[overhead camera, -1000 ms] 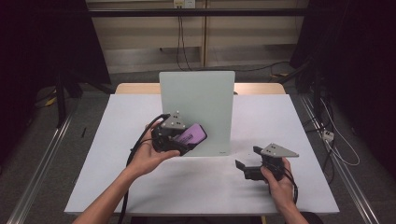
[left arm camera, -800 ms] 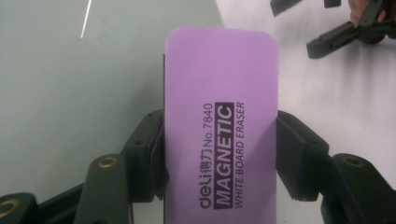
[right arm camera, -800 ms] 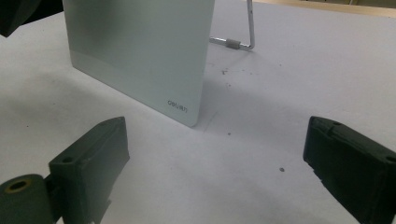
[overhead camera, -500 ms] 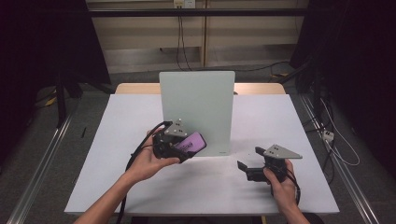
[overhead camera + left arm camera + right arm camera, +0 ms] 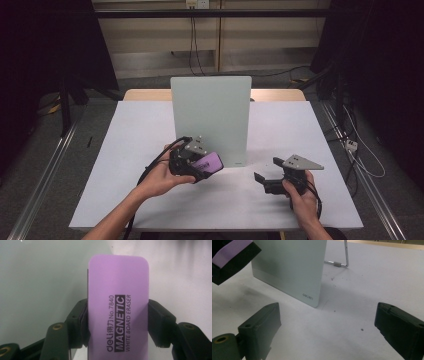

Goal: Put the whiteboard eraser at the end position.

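A purple magnetic whiteboard eraser (image 5: 118, 307) is clamped between the jaws of my left gripper (image 5: 197, 167), which is shut on its two long sides. In the high view the eraser (image 5: 209, 162) hangs just above the table, in front of the lower left part of an upright whiteboard (image 5: 212, 117). Its purple top and black felt underside (image 5: 233, 255) appear at the upper left of the right gripper view. My right gripper (image 5: 265, 181) rests at the front right of the table, open with nothing between its jaws, pointing toward the board's lower corner (image 5: 310, 298).
The whiteboard leans on a wire stand (image 5: 342, 257) behind it. The white table (image 5: 125, 150) carries small dark specks (image 5: 362, 329) near the board. A wooden edge (image 5: 280, 95) runs along the back; cables (image 5: 350, 145) lie on the floor at the right.
My left gripper has come down and toward the front with the eraser, away from the board's face. The right gripper has stayed where it was.
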Motion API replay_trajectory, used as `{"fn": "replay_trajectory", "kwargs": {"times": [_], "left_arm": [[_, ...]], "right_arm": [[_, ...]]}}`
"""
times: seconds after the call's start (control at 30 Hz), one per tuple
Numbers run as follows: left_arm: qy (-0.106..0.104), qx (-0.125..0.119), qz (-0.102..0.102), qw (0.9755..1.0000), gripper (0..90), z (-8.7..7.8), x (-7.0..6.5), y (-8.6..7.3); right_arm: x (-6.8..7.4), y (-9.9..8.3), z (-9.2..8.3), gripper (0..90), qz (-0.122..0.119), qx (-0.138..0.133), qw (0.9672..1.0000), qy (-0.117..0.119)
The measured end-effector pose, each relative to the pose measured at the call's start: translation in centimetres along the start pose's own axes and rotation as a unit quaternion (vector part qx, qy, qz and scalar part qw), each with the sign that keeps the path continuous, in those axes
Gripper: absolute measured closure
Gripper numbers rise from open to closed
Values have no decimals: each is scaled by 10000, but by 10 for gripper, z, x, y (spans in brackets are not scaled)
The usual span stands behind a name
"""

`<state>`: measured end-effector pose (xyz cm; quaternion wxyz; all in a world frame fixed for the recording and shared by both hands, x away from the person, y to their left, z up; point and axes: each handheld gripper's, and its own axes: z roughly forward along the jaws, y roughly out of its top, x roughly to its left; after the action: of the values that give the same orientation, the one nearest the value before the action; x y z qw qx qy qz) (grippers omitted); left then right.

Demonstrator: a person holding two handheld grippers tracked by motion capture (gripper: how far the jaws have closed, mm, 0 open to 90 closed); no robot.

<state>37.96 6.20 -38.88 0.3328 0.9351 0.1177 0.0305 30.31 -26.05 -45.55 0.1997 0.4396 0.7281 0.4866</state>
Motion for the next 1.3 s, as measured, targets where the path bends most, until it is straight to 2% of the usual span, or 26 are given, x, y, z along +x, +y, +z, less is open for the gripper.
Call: {"fn": "replay_trajectory", "kwargs": {"times": [0.13,0.3,0.37,0.53,0.6,0.63,0.67,0.7,0.73,0.8,0.83,0.87,0.9,0.93,1.17,1.2,1.3], "left_arm": [[-79,124,-51,9999,409,6,-2,-2],[-243,290,3,9993,409,14,-4,-3],[-216,288,20,9993,409,16,-6,-2],[-307,391,158,9986,409,22,-17,1],[-354,425,151,9984,409,26,-18,1],[-244,621,246,9975,409,25,-18,3],[-375,453,141,9982,408,29,-18,1],[-452,514,158,9975,408,30,-17,1],[-425,593,191,9971,408,30,-17,1],[-419,532,146,9976,408,33,-17,1],[-537,554,118,9969,408,34,-16,1],[-361,700,159,9968,408,35,-17,2],[-469,603,132,9970,408,39,-17,0],[-496,624,121,9967,407,41,-18,-1],[-477,705,234,9961,406,50,-19,-1],[-453,656,170,9967,406,52,-20,-2],[-424,612,143,9971,406,54,-20,-3]], "right_arm": [[0,0,0,66,-33,15,10000,0],[0,0,1,66,-22,16,10000,-13],[0,0,1,66,-11,27,10000,-15],[2,1,2,66,-53,47,10000,-26],[2,2,2,66,-55,24,10000,-36],[3,1,1,66,-45,44,10000,-43],[3,1,1,67,-44,48,10000,-44],[3,1,1,66,-48,39,10000,-46],[3,1,0,66,-61,38,10000,-45],[2,1,1,66,-44,38,10000,-49],[2,1,1,66,-38,41,10000,-43],[1,1,2,66,-50,46,10000,-41],[1,1,2,66,-49,50,10000,-43],[2,1,2,66,-37,54,10000,-47],[2,1,1,66,-51,37,10000,-40],[2,1,2,66,-51,42,10000,-36],[3,1,2,66,-56,50,10000,-28]]}}
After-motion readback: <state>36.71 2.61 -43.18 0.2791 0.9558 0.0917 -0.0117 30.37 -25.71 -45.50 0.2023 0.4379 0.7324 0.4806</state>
